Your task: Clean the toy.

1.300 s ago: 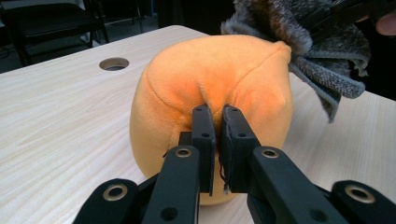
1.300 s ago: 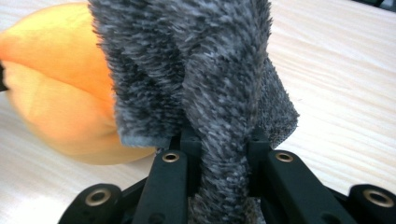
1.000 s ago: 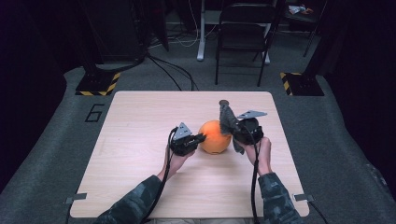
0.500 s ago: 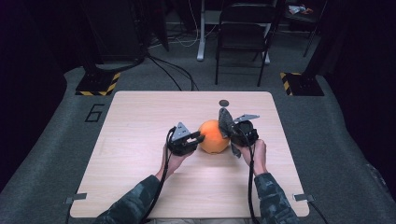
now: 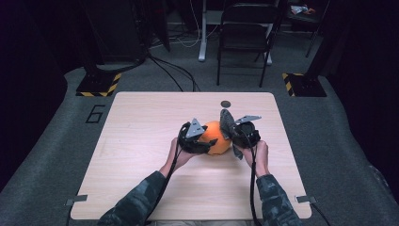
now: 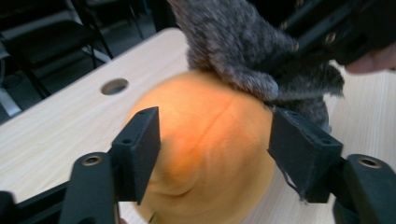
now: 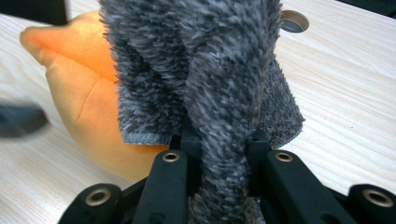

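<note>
Orange plush, a rounded soft ball [image 5: 215, 141], sits at the middle of the pale wooden tabletop [image 5: 141, 141], and we work on it from both sides. Our right gripper [image 7: 219, 140] pinches a fuzzy grey cloth [image 7: 205, 70] tight between its jaws, holding it up over the ball's upper right so it drapes there. Our left gripper [image 6: 215, 140] has just been opening; its jaws stand spread on either side of the ball without pressing, which we judge frees it for a fresh hold.
</note>
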A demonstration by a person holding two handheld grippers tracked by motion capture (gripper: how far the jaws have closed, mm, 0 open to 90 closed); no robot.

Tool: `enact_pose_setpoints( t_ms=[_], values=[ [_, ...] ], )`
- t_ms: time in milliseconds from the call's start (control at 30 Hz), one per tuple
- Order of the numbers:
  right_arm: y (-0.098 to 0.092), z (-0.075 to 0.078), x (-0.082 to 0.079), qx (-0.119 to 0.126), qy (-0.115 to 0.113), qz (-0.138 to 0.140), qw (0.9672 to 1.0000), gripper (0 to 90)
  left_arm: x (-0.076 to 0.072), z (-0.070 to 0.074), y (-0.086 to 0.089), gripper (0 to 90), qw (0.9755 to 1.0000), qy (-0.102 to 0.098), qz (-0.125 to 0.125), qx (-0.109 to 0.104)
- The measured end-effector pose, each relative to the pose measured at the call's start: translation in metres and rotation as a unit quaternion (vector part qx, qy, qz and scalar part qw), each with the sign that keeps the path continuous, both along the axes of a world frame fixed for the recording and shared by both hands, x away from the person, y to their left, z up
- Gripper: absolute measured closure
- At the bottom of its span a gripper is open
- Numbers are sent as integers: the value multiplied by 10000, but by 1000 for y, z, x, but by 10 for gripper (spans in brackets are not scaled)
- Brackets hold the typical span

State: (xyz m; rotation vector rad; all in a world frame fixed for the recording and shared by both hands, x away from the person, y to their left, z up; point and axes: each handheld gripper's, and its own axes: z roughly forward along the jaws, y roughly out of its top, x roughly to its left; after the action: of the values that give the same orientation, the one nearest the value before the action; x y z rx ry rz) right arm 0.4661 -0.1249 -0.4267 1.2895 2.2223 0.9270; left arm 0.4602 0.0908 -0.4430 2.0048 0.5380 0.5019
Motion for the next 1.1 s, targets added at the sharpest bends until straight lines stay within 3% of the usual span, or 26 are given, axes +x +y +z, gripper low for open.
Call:
enact_pose_setpoints(
  t_ms=[100, 233, 367, 533, 633, 767, 1100],
  values=[
    [-2, 0, 1, 14, 3, -11, 10000, 763, 3, 1, -7, 306, 9991, -106, -19, 419],
    [-3, 1, 0, 38, -29, 2, 10000, 760, 5, -3, -11, 352, 9950, -220, 28, 975],
    [-5, 4, -4, 44, -104, -43, 9999, 756, 9, -5, -8, 509, 9943, -111, 69, 1058],
    [-17, 12, -9, -9, -173, -301, 9994, 753, 11, -8, 2, 655, 9959, -3, 130, 896],
    [-26, 15, -12, -117, -168, -503, 9985, 750, 12, -11, 9, 674, 9972, 31, 213, 723],
    [-39, 10, -13, -433, -175, -735, 9962, 744, 11, -13, 18, 670, 9980, 111, 343, 528],
    [-72, -21, -4, -626, 380, -1236, 9896, 732, 10, -25, 55, 644, 9969, 511, 593, -9]
  ],
)
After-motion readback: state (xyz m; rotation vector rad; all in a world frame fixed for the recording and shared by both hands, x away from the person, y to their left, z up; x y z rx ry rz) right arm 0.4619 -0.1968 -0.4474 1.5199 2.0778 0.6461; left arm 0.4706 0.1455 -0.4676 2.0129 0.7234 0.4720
